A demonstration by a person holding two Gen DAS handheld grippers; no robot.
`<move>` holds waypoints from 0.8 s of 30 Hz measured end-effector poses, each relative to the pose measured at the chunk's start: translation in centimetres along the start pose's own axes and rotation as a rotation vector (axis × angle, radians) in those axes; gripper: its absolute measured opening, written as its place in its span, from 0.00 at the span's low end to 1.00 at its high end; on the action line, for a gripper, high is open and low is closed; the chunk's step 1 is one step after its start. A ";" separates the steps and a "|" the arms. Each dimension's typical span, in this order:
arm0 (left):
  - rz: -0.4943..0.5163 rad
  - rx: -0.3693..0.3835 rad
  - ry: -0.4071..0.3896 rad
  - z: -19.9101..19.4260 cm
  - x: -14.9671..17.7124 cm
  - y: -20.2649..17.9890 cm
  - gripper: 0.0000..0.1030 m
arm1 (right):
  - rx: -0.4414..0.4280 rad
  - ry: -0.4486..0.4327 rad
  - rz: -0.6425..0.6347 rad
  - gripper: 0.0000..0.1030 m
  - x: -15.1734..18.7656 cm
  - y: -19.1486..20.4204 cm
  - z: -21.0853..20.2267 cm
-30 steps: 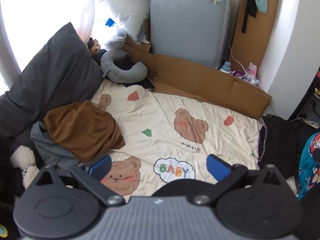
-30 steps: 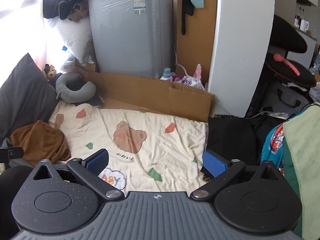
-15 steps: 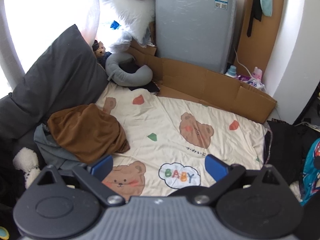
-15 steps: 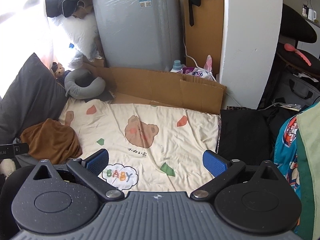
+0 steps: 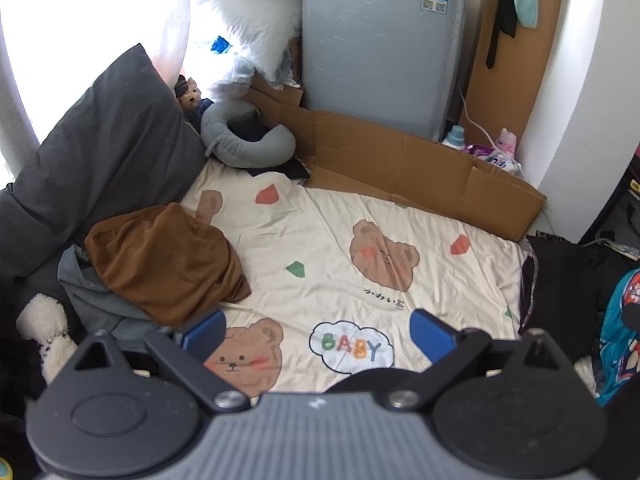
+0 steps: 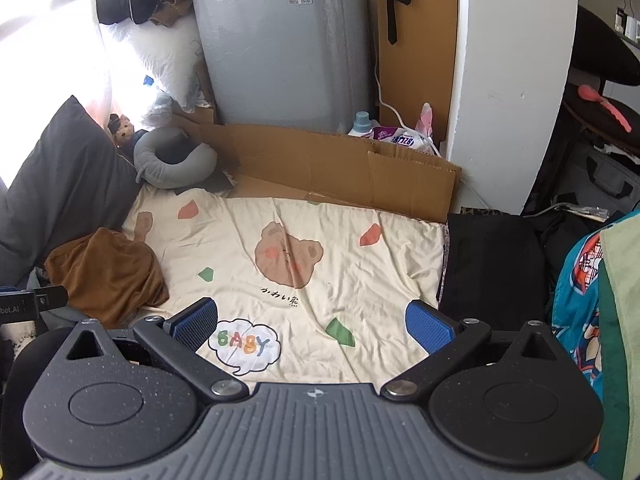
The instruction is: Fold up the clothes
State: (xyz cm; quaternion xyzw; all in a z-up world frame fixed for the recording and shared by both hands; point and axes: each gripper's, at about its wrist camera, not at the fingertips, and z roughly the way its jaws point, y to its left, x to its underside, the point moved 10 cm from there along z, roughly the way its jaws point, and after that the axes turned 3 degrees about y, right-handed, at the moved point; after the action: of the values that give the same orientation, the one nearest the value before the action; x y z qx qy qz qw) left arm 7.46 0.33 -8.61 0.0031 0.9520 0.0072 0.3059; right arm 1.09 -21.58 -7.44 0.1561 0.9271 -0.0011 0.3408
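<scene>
A crumpled brown garment [image 5: 164,260] lies on a grey-blue garment [image 5: 92,300] at the left edge of the cream bear-print sheet [image 5: 328,248]. In the right wrist view the brown garment [image 6: 104,276] sits left of the sheet [image 6: 320,280]. A folded black garment [image 6: 492,264] lies at the sheet's right edge, also the black garment [image 5: 568,280] in the left wrist view. My left gripper [image 5: 316,332] hangs open above the sheet's near part, empty. My right gripper [image 6: 312,326] is open too, holding nothing.
A dark grey pillow [image 5: 92,160] leans at the left. A grey neck pillow [image 5: 248,140], cardboard [image 5: 400,164] and a grey appliance [image 5: 380,48] stand behind the sheet. Bright blue printed fabric [image 6: 580,300] hangs at the right, a white column [image 6: 508,80] beyond it.
Both wrist views have shifted a little, so the sheet and the brown garment sit further right in the frames. Both grippers stay open and empty.
</scene>
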 end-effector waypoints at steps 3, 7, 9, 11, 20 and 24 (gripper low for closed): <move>-0.002 -0.001 0.008 0.4 0.4 0.3 0.97 | 0.006 -0.002 -0.006 1.00 0.1 -0.2 0.2; -0.002 -0.006 0.013 0.9 0.7 0.4 0.97 | -0.002 0.000 -0.013 1.00 0.4 0.0 0.5; 0.001 -0.003 0.020 1.2 1.0 0.4 0.97 | -0.005 0.003 -0.017 1.00 0.6 0.1 0.7; 0.001 0.002 0.023 1.3 1.3 0.3 0.97 | -0.009 0.004 -0.010 1.00 0.7 0.0 0.9; -0.003 0.002 0.013 1.3 1.3 0.4 0.97 | -0.020 -0.005 0.028 1.00 0.9 -1.0 0.9; 0.005 0.009 0.013 1.3 1.2 0.5 0.97 | -0.031 -0.006 0.064 1.00 1.0 -1.2 0.7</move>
State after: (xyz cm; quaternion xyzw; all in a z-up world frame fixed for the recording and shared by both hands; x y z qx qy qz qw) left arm 7.27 0.86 -10.36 0.0070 0.9540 0.0036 0.2996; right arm 0.49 -22.49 -8.76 0.1802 0.9205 0.0237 0.3458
